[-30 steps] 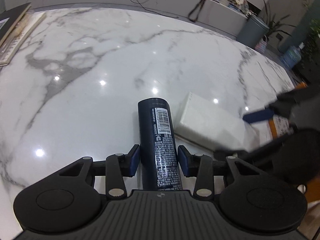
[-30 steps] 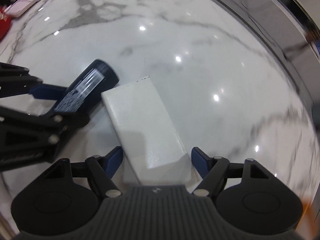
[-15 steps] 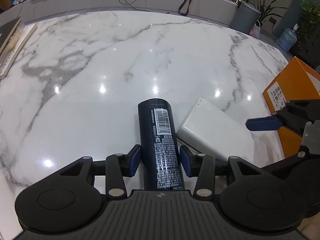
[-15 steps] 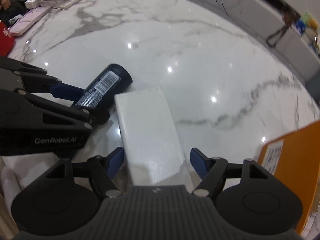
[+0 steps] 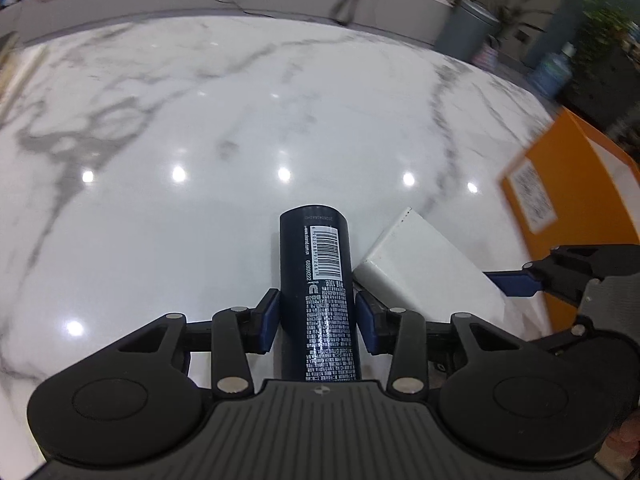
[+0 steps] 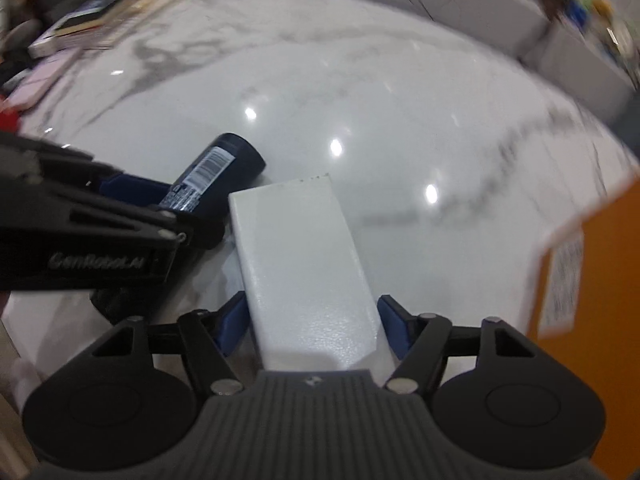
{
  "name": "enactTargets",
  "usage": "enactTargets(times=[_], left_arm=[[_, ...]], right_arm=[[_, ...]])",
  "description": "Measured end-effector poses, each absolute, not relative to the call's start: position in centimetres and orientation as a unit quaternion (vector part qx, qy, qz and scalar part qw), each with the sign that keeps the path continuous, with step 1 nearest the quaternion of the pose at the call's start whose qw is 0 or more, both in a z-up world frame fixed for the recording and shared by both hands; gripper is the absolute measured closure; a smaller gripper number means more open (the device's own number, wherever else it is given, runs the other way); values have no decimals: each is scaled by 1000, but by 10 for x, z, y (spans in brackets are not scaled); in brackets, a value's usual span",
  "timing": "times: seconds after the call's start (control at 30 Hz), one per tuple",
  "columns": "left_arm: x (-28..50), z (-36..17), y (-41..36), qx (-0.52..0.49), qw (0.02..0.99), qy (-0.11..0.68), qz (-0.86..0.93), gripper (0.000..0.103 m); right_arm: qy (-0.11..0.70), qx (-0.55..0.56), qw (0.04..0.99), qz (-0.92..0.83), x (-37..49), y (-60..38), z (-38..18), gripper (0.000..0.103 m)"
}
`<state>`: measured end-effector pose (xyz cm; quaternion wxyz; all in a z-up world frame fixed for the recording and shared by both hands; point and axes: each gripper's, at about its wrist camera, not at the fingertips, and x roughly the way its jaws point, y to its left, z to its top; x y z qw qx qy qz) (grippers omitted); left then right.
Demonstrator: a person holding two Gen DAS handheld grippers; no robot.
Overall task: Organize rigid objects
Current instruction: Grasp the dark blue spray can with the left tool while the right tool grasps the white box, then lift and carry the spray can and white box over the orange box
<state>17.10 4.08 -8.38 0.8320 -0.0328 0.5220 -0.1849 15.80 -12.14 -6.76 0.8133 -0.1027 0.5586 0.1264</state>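
Dark can (image 5: 316, 280) label shows a barcode; left gripper (image 6: 132, 200) reads "GenRobot.AI".

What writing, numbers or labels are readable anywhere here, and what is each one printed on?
"GenRobot.AI": on the side of the left gripper, blurred but legible.
"100g": on the dark can, beside its barcode; this reading is uncertain.
Barcode digits and fine print on the can: too small to read.
White label on the orange box: blurred, unreadable.
White box: no text visible.
Stacked books: too blurred to read.
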Motion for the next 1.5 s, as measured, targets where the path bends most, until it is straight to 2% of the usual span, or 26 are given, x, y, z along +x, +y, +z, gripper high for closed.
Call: enactTargets(times=[0.1,0.2,0.3,0.43,0.73,1.23,1.5], left_arm=[[166,-84,31,-13,830,520,-202,57],[164,-85,29,-11,834,515,-198,55],[162,-85,27,-1,838,509,-195,55],[161,-85,22,15,840,504,-199,57],[153,-80,28,-14,845,503,-182,58],[103,-27,25,-57,887,438,-134,59],[69,17,10,-32,903,411,-125,60]], right_arm=[[556,-94,819,111,144,-132,-68,34],[527,-94,835,129,133,-136,-71,26],[495,-84,854,132,130,-141,-72,24],[469,-98,866,144,122,-139,-71,38],[446,-80,881,141,113,-145,-66,41],[376,-49,909,172,69,-159,-15,42],[329,-27,925,187,45,-172,22,43]])
